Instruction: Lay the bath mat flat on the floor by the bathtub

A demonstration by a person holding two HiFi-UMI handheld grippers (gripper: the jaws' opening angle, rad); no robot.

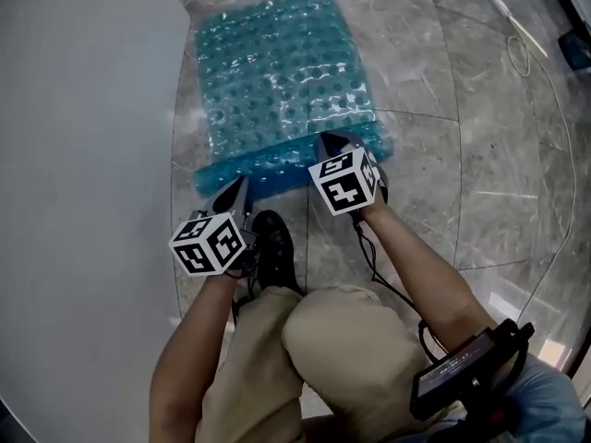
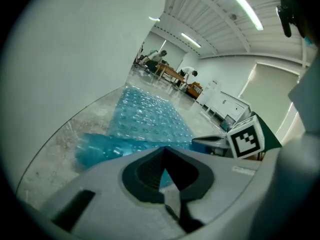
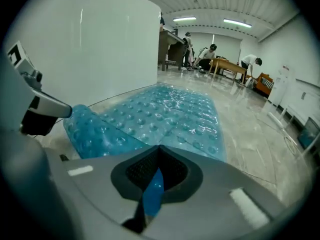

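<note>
A translucent blue bath mat (image 1: 282, 81) with raised bumps lies on the grey marble floor, right beside the white bathtub (image 1: 83, 155). Its near edge (image 1: 268, 169) is lifted and curled in a fold. My left gripper (image 1: 242, 185) is shut on the mat's near left corner. My right gripper (image 1: 326, 140) is shut on the near right corner. The left gripper view shows the left gripper (image 2: 164, 150) with a pale blue sliver of mat (image 2: 125, 144) pinched in its jaws. Blue mat (image 3: 170, 114) also runs between the shut jaws of the right gripper (image 3: 159, 148) in the right gripper view.
The tub wall (image 3: 95, 49) bounds the left side. A thin white cable (image 1: 554, 90) and a white stick (image 1: 508, 12) lie on the floor at the right. A bent knee (image 1: 342, 340) and black shoe (image 1: 275, 243) sit just behind the grippers. People and tables (image 3: 230, 64) stand far back.
</note>
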